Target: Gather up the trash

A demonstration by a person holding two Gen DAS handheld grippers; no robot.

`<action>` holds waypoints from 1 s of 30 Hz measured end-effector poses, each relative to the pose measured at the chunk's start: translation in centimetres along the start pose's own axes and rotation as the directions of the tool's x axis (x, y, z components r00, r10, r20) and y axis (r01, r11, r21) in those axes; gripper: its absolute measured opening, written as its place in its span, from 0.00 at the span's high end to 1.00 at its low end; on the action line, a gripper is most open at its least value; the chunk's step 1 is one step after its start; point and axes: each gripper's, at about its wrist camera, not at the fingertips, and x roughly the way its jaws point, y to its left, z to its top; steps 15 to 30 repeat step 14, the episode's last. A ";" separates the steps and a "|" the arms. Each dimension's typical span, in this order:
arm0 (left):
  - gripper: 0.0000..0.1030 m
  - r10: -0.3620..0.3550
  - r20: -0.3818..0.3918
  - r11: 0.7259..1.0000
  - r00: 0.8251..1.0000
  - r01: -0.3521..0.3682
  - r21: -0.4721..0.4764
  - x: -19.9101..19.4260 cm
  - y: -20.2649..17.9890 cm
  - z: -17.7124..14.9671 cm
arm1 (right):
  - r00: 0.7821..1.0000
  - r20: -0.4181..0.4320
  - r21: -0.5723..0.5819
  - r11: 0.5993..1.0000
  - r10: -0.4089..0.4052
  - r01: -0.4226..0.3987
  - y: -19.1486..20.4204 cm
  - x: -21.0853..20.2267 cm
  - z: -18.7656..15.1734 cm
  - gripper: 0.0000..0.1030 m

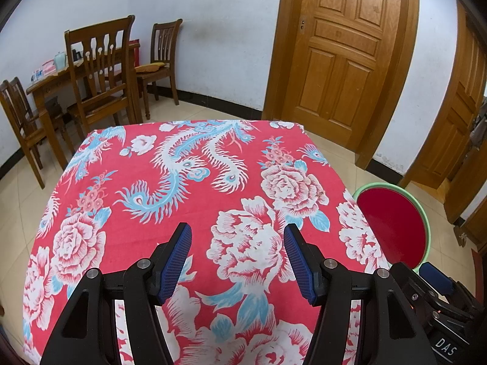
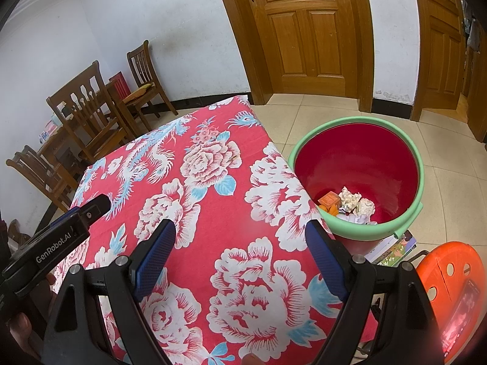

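While your left gripper (image 1: 237, 258) hovers with ribbed blue pads (image 1: 176, 261) spread apart over the red floral cotton tablecloth (image 1: 188, 182), your right gripper (image 2: 240, 261) gapes equally wide; crumpled white paper trash (image 2: 356, 202) lies inside the round green-rimmed red plastic basin (image 2: 359, 155) just beside the table.

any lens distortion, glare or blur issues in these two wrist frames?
Left wrist view: strong fisheye bowing of the door frame, dark vignette in the corners; floral tablecloth sharp, evenly lit, no glare. Right wrist view: same barrel warp; pink blur at the lower right edge over the orange stool; trash in the green-rimmed bin is readable; right gripper in focus, open.
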 end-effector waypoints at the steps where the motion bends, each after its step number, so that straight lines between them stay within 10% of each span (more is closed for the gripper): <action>1: 0.38 0.000 0.000 1.000 1.000 0.000 0.000 0.0 0.0 -0.1 | 1.000 0.001 0.000 1.000 -0.001 0.001 0.0 0.0 0.0 0.16; 30: 0.38 -0.002 -0.008 1.000 1.000 0.002 0.010 0.2 -0.3 -0.1 | 1.000 -0.013 -0.001 1.000 -0.006 0.006 0.2 0.5 -0.4 0.16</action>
